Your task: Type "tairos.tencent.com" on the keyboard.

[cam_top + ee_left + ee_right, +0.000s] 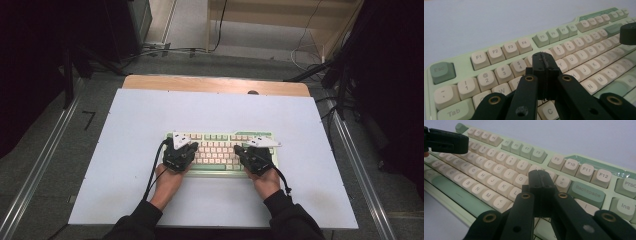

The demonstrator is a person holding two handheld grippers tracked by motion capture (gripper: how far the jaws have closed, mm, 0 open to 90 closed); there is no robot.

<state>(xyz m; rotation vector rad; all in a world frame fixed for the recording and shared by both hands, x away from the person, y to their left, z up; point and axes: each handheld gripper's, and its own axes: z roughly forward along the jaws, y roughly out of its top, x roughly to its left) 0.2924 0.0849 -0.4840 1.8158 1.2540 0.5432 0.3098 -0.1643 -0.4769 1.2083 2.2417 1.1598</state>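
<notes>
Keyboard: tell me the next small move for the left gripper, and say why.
Probably lower the left gripper a little so its shut tip presses a key. Its jaws are closed together with nothing between them, and the tip hangs over the letter rows of the green keyboard, near the R and T keys; whether it already touches one I cannot tell. The right gripper is shut too, over the keyboard's right half.
</notes>
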